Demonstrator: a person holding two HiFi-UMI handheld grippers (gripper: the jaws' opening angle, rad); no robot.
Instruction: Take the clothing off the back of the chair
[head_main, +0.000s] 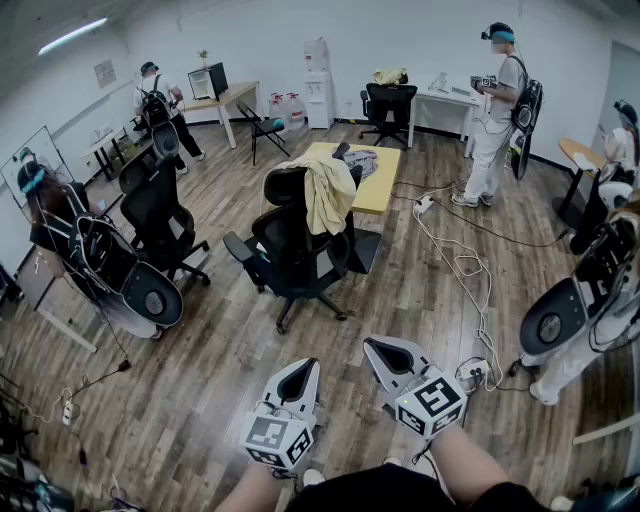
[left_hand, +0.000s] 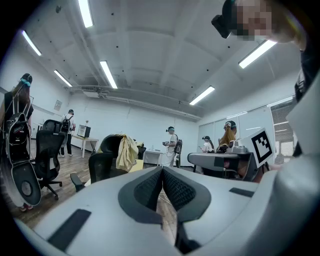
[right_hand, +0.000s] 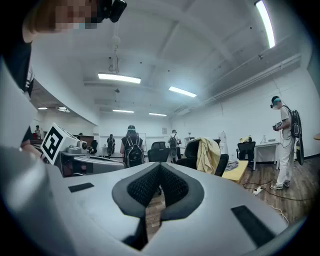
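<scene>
Yellowish clothing (head_main: 330, 195) drapes black chair (head_main: 285, 245)

A black office chair (head_main: 290, 255) stands on the wood-plank floor (head_main: 200, 400), with a pale yellow garment (head_main: 328, 192) draped over its backrest. Just behind it stands a yellow table (head_main: 380, 188) with a grey cloth (head_main: 360, 160) lying on top. To the right, a white cable (head_main: 465, 265) snakes across the floor.

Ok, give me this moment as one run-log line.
clothing: draped over chair back, untouched | left gripper: shut, empty | right gripper: shut, empty | both: short of chair
</scene>
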